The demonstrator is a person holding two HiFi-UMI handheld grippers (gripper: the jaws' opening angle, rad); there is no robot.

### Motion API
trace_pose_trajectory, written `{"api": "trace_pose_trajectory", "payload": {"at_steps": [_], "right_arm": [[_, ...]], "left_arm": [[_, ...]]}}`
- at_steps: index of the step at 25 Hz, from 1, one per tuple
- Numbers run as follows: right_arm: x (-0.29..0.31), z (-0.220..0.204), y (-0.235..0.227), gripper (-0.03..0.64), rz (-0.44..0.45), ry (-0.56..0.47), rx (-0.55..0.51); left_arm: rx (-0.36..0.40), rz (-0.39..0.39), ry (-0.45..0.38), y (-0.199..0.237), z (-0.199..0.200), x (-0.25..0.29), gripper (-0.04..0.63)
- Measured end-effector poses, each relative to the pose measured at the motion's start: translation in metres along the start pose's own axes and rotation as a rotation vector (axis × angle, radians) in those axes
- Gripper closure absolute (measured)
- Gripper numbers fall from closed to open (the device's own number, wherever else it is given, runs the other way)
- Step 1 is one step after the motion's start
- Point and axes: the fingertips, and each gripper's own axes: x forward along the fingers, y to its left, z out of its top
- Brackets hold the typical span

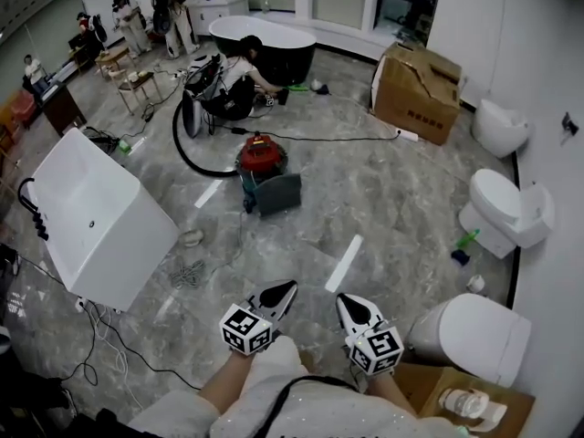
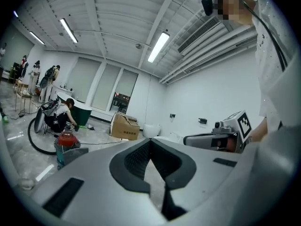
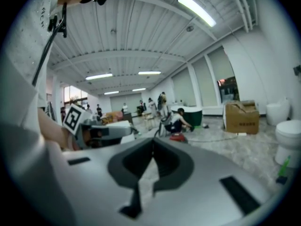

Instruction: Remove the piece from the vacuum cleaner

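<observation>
The vacuum cleaner is a red canister with a grey head piece leaning at its front. It stands on the floor several steps ahead of me, and its black hose loops off to the left. It also shows small in the left gripper view as the red vacuum and far off in the right gripper view. My left gripper and right gripper are held close to my body, side by side, both shut and empty. Neither is near the vacuum.
A white bathtub stands at the left with cables trailing on the floor. A cardboard box sits at the back right. Toilets line the right wall. A person crouches by the dark tub behind the vacuum.
</observation>
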Motion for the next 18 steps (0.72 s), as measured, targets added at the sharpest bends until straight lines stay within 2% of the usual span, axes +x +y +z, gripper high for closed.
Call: {"api": "trace_pose_trajectory", "payload": {"at_steps": [5, 11, 18], "right_arm": [[0.017, -0.006, -0.013, 0.606, 0.019, 0.014, 0.014], [0.039, -0.007, -0.047, 0.606, 0.012, 0.055, -0.035], [0.092, 0.015, -0.108, 0.605, -0.017, 0.107, -0.02]], "left_arm": [[-0.006, -0.004, 0.042, 0.014, -0.01, 0.021, 0.575], [-0.033, -0.045, 0.083, 0.04, -0.022, 0.071, 0.575], [-0.054, -0.05, 0.061, 0.095, 0.008, 0.137, 0.575]]}}
